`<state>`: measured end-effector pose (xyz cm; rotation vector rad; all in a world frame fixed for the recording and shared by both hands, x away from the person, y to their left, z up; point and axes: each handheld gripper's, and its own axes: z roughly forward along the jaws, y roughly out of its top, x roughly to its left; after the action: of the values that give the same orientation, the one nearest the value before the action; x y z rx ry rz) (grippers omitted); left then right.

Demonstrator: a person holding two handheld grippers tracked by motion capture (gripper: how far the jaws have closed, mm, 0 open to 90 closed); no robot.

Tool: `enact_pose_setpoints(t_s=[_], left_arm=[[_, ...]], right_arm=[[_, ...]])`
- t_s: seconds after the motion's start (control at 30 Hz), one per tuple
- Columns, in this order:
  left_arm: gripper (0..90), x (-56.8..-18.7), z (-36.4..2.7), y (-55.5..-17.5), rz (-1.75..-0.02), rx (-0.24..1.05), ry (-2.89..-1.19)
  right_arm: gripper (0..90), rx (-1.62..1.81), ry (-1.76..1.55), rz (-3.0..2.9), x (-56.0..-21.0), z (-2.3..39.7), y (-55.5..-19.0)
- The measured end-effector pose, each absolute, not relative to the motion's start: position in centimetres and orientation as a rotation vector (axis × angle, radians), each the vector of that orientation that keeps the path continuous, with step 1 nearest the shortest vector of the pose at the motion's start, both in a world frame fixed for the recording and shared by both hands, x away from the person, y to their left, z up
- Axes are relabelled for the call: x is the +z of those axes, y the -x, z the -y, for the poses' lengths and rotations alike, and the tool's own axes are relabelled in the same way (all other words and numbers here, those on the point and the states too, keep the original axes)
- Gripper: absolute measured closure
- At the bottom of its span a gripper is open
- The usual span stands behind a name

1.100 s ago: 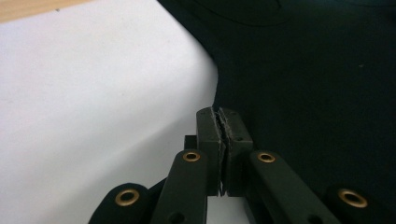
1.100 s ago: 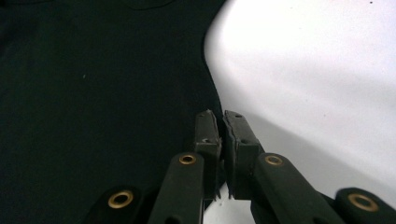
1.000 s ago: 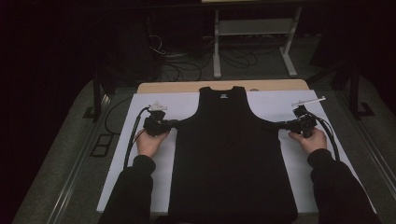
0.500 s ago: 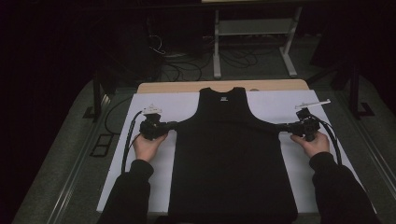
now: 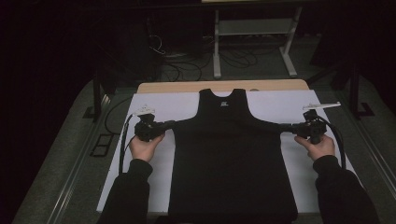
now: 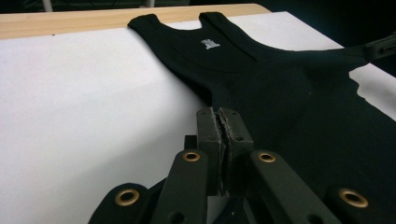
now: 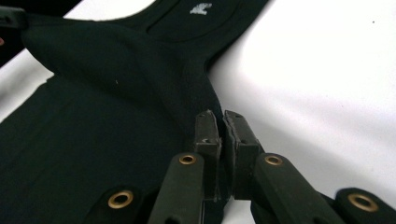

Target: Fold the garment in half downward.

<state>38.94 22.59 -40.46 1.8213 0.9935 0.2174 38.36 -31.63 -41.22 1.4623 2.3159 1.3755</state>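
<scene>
The black tank top [image 5: 232,158] lies flat and face up on the white sheet [image 5: 182,103] that covers the counter [image 5: 187,87], neckline at twelve o'clock and hem at six o'clock, at the person's edge; the left claw [image 5: 164,125] is clamped on the garment's side at nine o'clock, just under the armhole, and the right claw [image 5: 288,127] is clamped on the matching point at three o'clock, so the fabric is drawn into a taut peak toward each hand; in the left gripper view the left claw's pads [image 6: 208,126] sit pressed together with a thin fold of black cloth between them, and in the right gripper view the right claw's pads [image 7: 206,130] pinch the cloth the same way; the step in hand looks like spreading or lifting the top by its two sides, and to do it well both hands should pull evenly, one toward nine and the other toward three, so the neckline stays centred; the grip should stay firm, since a thin fold can slip out; any lift should be level on both sides, or the body may skew and wrinkle toward the hem.
</scene>
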Motion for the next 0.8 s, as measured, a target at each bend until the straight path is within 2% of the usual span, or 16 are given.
enact_pose_setpoints(t_s=[0.8], left_arm=[[86.7,-40.1,-23.2,-37.2,-0.997,0.195,-1.774]], right_arm=[[83.6,1.448,-1.461,-2.274,-40.4,32.3,-36.0]])
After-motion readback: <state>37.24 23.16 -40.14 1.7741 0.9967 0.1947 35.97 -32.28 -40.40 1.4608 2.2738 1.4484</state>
